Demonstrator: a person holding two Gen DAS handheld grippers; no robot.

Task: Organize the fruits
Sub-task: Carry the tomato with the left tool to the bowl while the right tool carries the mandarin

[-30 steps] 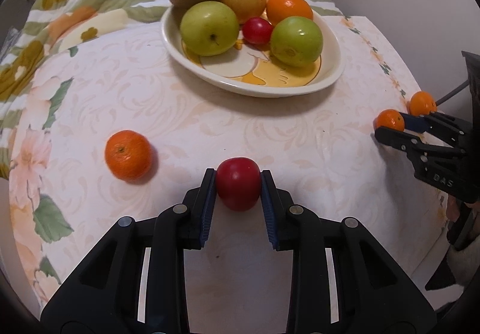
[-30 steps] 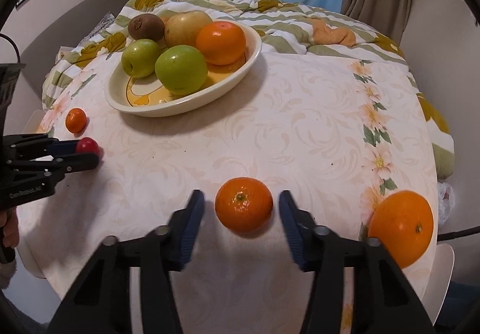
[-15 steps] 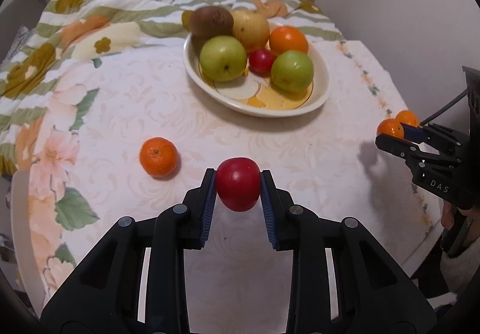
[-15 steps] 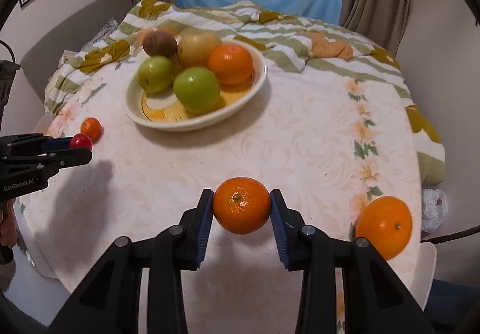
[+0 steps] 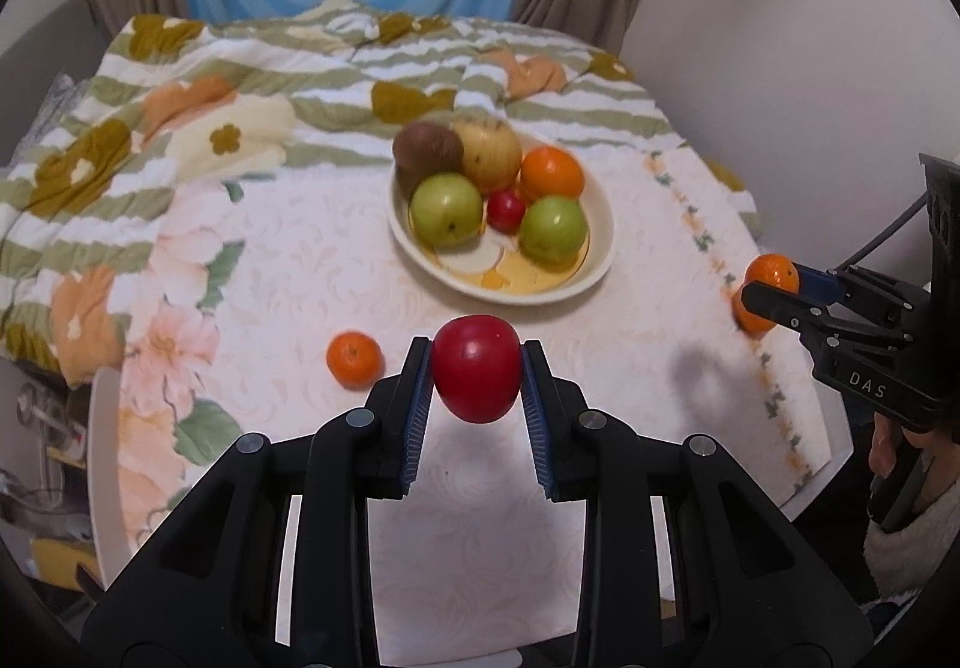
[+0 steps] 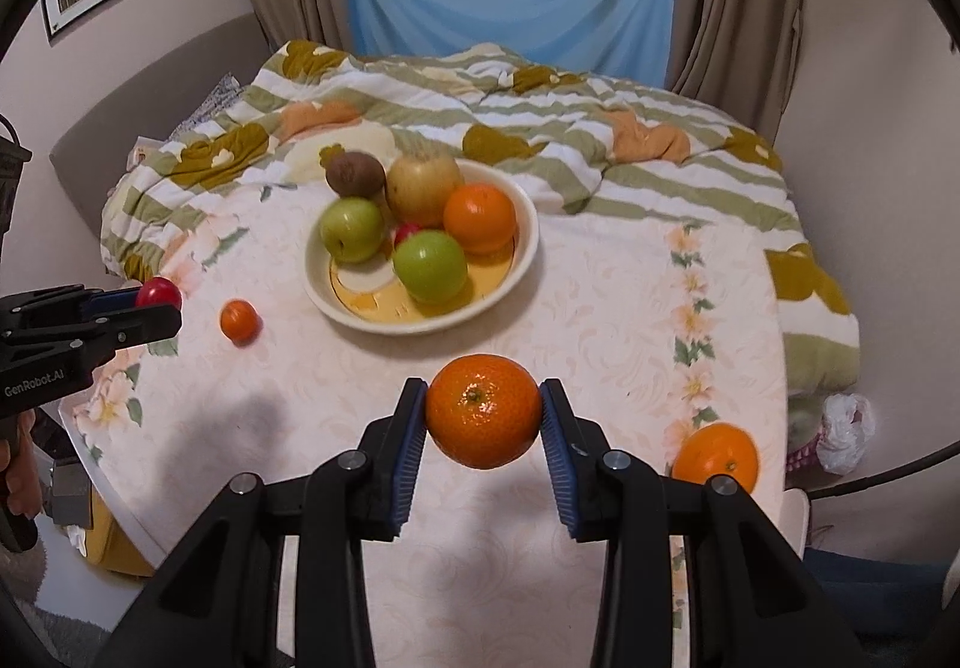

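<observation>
Pale patterned cloth covers the round table (image 6: 600, 308), with a striped floral quilt (image 6: 540, 128) bunched along its far edge. Nearest me, the left gripper (image 5: 477, 377) has its blue pads pressed on a small glossy red fruit (image 5: 476, 375), held clear of the cloth near the front edge. The right gripper (image 6: 483, 411) is likewise clamped on a round orange mandarin (image 6: 483, 410), also off the surface. A smaller mandarin (image 5: 354, 359) lies loose toward the table's left edge and a bigger orange (image 6: 715, 455) sits at the right edge. Farther in, near the back edge, the cream oval bowl (image 6: 522, 260) already holds green apples, an orange, a yellowish pear, a brown kiwi and a small red fruit. To do this well, I'd say carry both pieces over the bowl's bare front area, lower them gently, and release one at a time so nothing rolls off the pile
</observation>
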